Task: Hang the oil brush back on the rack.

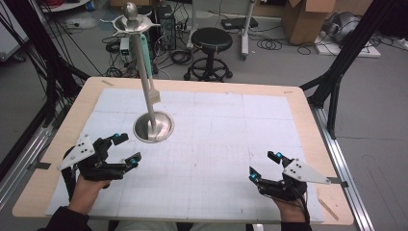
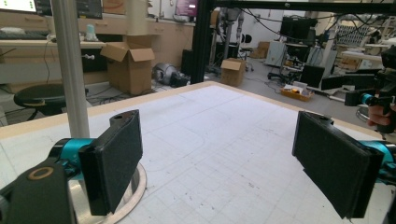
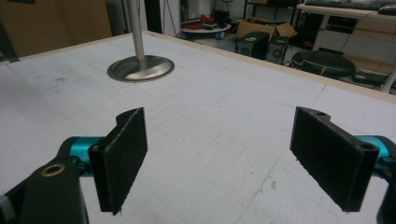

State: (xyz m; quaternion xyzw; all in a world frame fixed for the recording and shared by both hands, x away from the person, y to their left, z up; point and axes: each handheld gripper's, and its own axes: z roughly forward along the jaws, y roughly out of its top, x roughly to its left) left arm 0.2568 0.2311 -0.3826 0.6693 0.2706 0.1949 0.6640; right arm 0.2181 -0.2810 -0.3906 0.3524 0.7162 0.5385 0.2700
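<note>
Both grippers idle, fingers spread wide, nothing held.
Left gripper (image 1: 124,150) sits just beside the round steel base of the tall metal stand (image 1: 153,127) on the white gridded bench (image 1: 216,144); right gripper (image 1: 264,167) well apart. No readable markings; the left view crops the stand's top.

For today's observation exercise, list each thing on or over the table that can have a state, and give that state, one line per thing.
Left gripper: open, jaws wide apart, holding nothing, beside the stand's base.
Right gripper: open, jaws wide apart, holding nothing, over bare mat.
Metal stand: upright on its round base, untouched by either gripper.
Stand's top dish: carries a rounded metal knob.
White mat: lying flat on the table.
</note>
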